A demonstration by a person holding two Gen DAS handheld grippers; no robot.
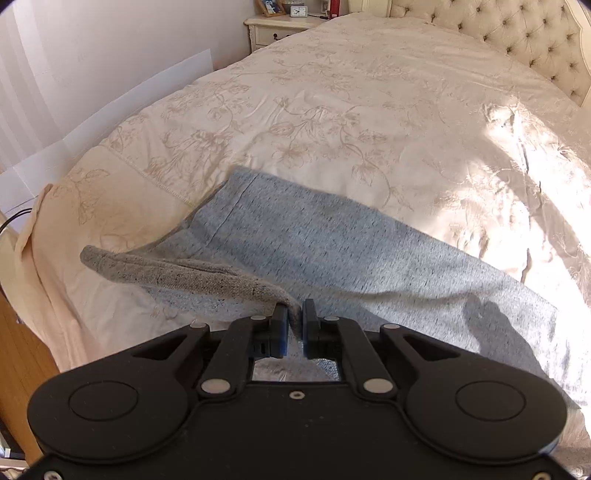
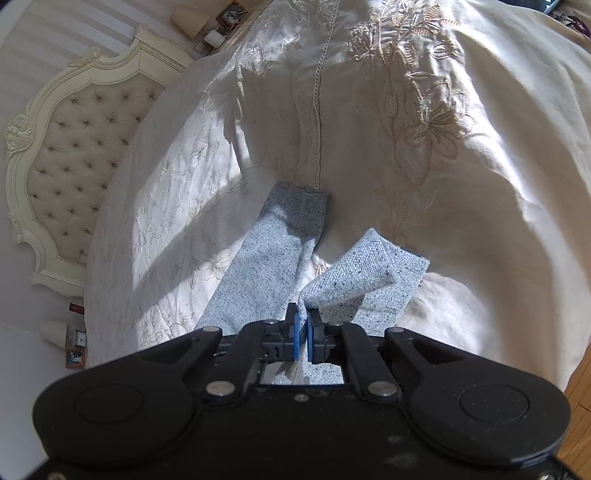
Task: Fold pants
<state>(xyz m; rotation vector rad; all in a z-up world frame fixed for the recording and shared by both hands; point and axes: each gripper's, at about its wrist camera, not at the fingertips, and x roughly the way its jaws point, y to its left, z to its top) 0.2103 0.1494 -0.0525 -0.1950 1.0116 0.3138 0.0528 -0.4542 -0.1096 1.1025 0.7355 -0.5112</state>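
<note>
Both grippers grasp the pants: the left gripper (image 1: 294, 319) is clenched on a fold of grey fabric at the waistband end, and the right gripper (image 2: 303, 325) is clenched on the cuff end of one leg, lifting it off the cover.

Largest in view is the bed (image 1: 369, 92), covered with a cream embroidered spread, with its tufted headboard (image 1: 535, 40) at the far end and a nightstand (image 1: 273, 31) beside it. On the near part of the bed lie the pants (image 1: 314, 243), grey-blue marl knit, mostly flat.

In the left wrist view their long axis runs from the near left, where the waistband curls up toward the gripper, off to the right. In the right wrist view the legs stretch away from the camera; one leg lies flat with its cuff (image 2: 299, 206) pointing to the far side, the other is raised and turned over by the gripper.

By my reading the fold is just starting: both ends are gripped and raised, but no layer is laid over another yet. Bringing one half across, then folding lengthwise, appears to remain.
</note>
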